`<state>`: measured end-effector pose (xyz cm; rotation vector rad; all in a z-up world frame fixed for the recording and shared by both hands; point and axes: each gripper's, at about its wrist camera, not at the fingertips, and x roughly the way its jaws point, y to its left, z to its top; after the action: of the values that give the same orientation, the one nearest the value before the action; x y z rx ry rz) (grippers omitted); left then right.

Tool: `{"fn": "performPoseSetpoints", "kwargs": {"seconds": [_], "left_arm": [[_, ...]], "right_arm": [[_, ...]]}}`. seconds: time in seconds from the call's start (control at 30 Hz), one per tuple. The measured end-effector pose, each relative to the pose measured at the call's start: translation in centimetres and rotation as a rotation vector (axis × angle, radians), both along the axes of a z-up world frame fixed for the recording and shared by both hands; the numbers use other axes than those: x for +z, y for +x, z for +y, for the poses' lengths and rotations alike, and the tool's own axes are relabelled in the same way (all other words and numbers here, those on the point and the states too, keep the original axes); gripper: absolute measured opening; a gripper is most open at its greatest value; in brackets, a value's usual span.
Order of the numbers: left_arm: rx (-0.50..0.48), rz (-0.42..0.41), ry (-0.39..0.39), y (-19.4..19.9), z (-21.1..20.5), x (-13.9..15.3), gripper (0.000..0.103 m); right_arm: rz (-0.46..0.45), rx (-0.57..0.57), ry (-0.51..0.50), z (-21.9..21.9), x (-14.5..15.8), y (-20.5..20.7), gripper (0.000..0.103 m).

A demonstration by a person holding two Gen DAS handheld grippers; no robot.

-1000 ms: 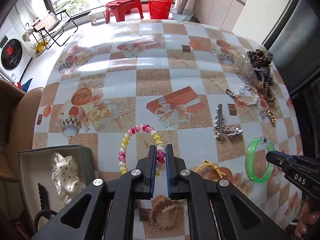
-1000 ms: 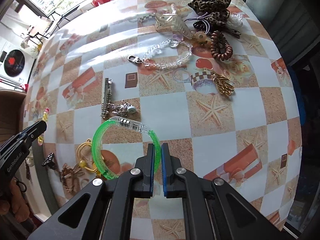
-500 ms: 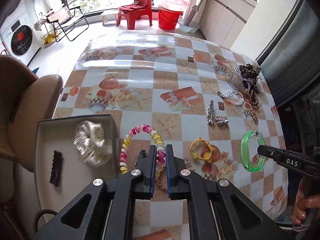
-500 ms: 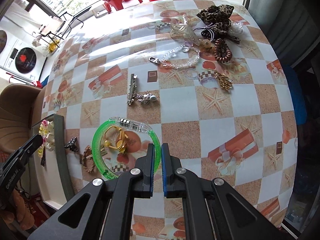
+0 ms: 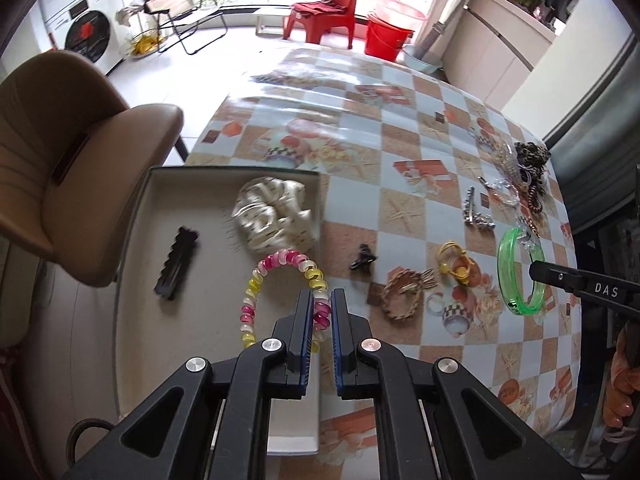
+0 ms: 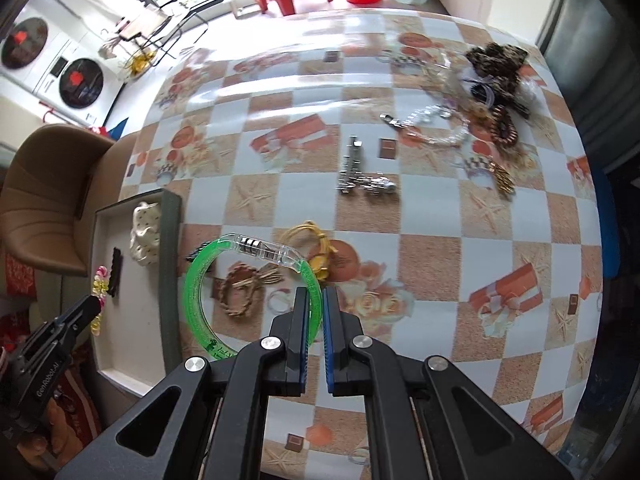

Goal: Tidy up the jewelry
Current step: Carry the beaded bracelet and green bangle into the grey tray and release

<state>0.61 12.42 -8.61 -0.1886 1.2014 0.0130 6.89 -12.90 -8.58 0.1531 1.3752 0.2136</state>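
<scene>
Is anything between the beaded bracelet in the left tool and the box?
Nothing visible. The beaded bracelet hangs from the left tool over the box, above bare floor beside the cream scrunchie and black clip.

We've got the pink/yellow/clear spiral coil band (image 5: 285,296) pinched between the left gripper (image 5: 321,312) pads, its loop hanging over the open grey tray (image 5: 132,240), which already has a cream scrunchie (image 5: 272,216) and a black hair clip (image 5: 177,263) lying apart on its floor. The green translucent bangle (image 6: 248,292) with a clear clasp section is clamped at its rim in the right gripper (image 6: 316,312), above the table's loose pieces: yellow hair tie (image 6: 312,248), braided rope bracelet (image 6: 240,292).
</scene>
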Motion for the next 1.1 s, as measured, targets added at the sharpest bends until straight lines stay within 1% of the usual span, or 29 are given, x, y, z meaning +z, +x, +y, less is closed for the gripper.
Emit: {"fn": "performPoseSetpoints", "kwargs": {"seconds": [0.33,0.5,0.67,0.83,0.93,1.1], "left_arm": [[0.130,0.031,0.016,-3.1,5.8,-1.7,0.012],[0.186,0.063,0.021,-4.1,8.1,-3.4,0.012],[0.231,0.102,0.030,-4.6,9.8,-5.7,0.012],[0.263,0.121,0.038,-4.1,11.0,-7.7,0.012],[0.273,0.126,0.048,-3.6,11.3,-8.6,0.012],[0.279,0.137,0.067,-3.0,11.9,-9.8,0.012]], "right_arm": [[-0.006,0.174,0.024,9.4,0.4,0.7,0.007],[-0.008,0.279,0.016,14.7,0.0,1.2,0.007],[-0.009,0.368,0.004,19.6,-1.1,2.1,0.007],[-0.003,0.415,-0.003,23.6,-2.7,3.6,0.007],[0.005,0.426,-0.004,25.6,-3.6,4.4,0.007],[0.022,0.422,-0.011,27.8,-5.5,5.8,0.007]]}}
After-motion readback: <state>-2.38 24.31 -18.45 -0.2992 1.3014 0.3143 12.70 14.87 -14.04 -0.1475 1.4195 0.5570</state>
